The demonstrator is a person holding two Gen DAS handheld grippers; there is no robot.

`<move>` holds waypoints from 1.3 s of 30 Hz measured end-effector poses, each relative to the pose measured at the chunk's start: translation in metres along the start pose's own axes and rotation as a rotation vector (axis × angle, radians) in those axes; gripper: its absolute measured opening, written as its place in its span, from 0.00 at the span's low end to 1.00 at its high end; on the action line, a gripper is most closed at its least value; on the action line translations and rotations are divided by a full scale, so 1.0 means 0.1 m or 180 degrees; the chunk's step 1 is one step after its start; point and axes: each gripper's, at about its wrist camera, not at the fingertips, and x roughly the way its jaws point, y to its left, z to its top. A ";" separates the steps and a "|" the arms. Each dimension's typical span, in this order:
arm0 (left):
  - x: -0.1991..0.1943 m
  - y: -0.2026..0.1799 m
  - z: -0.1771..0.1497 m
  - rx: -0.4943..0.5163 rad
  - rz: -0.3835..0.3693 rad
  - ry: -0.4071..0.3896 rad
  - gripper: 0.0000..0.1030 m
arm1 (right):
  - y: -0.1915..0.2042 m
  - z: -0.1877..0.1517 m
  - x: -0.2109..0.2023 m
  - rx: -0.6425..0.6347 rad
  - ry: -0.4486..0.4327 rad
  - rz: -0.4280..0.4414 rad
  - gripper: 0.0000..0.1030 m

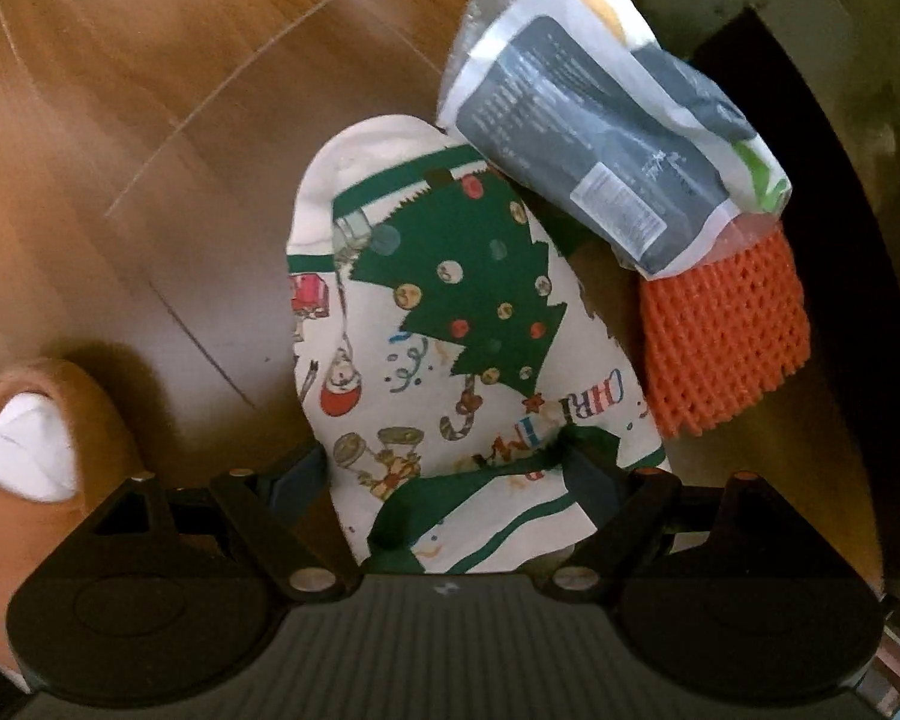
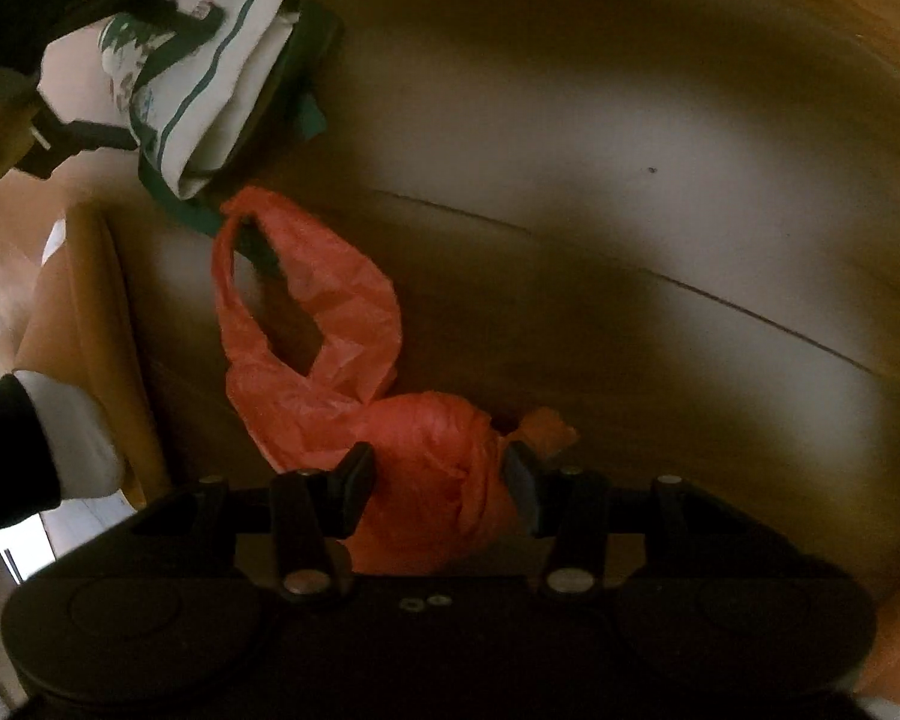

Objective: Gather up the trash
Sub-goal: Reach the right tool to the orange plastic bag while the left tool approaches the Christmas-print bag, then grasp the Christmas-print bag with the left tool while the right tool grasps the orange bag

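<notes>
Left claw (image 1: 444,480) points straight down at the wood floor (image 1: 150,150) and holds a white bag (image 1: 450,330) printed with a green Christmas tree: both pads bear on the bag's near end, jaws wide because the bag is bulky. The bag's long axis runs straight ahead of the claw, away from the camera. Ahead and to the claw's right, a grey-and-white wrapper (image 1: 606,132) lies across the bag's far corner, its long axis slanting from far left to near right. An orange foam net (image 1: 726,336) sits just beside the bag on the right, partly under the wrapper's near end. Both are loose trash outside the bag, nearer this claw than the other. Right claw (image 2: 438,480) points steeply down at a red plastic sack (image 2: 342,372). The sack's bunched body sits between the pads; its handle loop stretches ahead and to the left, toward the white bag. The jaws stand fairly wide, and the pads appear to touch the bunch on both sides, though the view is dark and blurred, so a firm grip is probable rather than certain. The sack is thin, crumpled film and will likely slip or deform under a loose hold. A slippered foot (image 1: 36,450) stands to the left claw's left, well clear of the bag.
</notes>
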 end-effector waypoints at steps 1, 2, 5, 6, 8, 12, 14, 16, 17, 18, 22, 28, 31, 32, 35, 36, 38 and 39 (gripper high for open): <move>0.02 -0.02 -0.01 0.0011 0.0014 -0.0016 0.84 | 0.02 0.01 0.02 -0.0002 0.0002 0.0001 0.48; 0.03 -0.05 -0.02 0.0025 0.0035 -0.0040 0.84 | 0.04 0.02 0.04 -0.0005 0.0009 -0.0007 0.48; 0.06 -0.09 -0.02 0.0063 0.0095 -0.0114 0.80 | 0.16 0.03 0.09 -0.0099 0.0019 -0.0080 0.47; 0.07 -0.11 -0.04 0.0070 0.0107 -0.0127 0.78 | 0.20 0.02 0.10 -0.0133 0.0003 -0.0099 0.46; 0.07 -0.14 -0.06 0.0062 0.0163 -0.0125 0.66 | 0.24 0.01 0.11 -0.0171 -0.0024 -0.0122 0.45; 0.00 -0.21 -0.08 0.0015 0.0124 -0.0131 0.40 | 0.31 -0.01 0.11 -0.0213 -0.0057 -0.0155 0.42; -0.03 -0.25 -0.10 0.0034 0.0102 -0.0135 0.25 | 0.37 -0.04 0.09 -0.0272 -0.0090 -0.0187 0.40; -0.09 -0.27 -0.12 0.0006 0.0035 -0.0123 0.15 | 0.41 -0.04 0.03 -0.0301 -0.0142 -0.0223 0.36; -0.12 -0.29 -0.14 -0.0018 0.0018 -0.0128 0.14 | 0.48 -0.04 0.01 -0.0288 -0.0172 -0.0222 0.35; -0.16 -0.30 -0.16 -0.0025 0.0011 -0.0137 0.14 | 0.51 -0.04 -0.04 -0.0280 -0.0210 -0.0205 0.34; -0.37 -0.34 -0.28 0.0001 0.0001 -0.0157 0.13 | 0.55 -0.07 -0.27 -0.0251 -0.0386 -0.0221 0.33; -0.86 -0.38 -0.47 0.0069 -0.0103 -0.0255 0.13 | 0.55 -0.15 -0.84 -0.0104 -0.0676 -0.0291 0.33; -1.15 -0.38 -0.55 0.0134 -0.0181 -0.0325 0.13 | 0.53 -0.25 -1.18 -0.0023 -0.0801 -0.0344 0.33; -1.25 -0.37 -0.58 0.0178 -0.0202 -0.0343 0.13 | 0.55 -0.29 -1.28 0.0011 -0.0849 -0.0366 0.33; -1.59 -0.39 -0.72 0.0313 -0.0263 -0.0438 0.13 | 0.52 -0.42 -1.52 0.0120 -0.1015 -0.0400 0.33; -1.73 -0.39 -0.78 0.0335 -0.0298 -0.0466 0.13 | 0.53 -0.46 -1.61 0.0156 -0.1076 -0.0399 0.33; -1.95 -0.36 -0.88 0.0382 -0.0358 -0.0530 0.13 | 0.55 -0.57 -1.85 0.0203 -0.1223 -0.0398 0.33; -2.05 -0.37 -0.94 0.0418 -0.0389 -0.0565 0.13 | 0.56 -0.62 -1.94 0.0215 -0.1294 -0.0402 0.33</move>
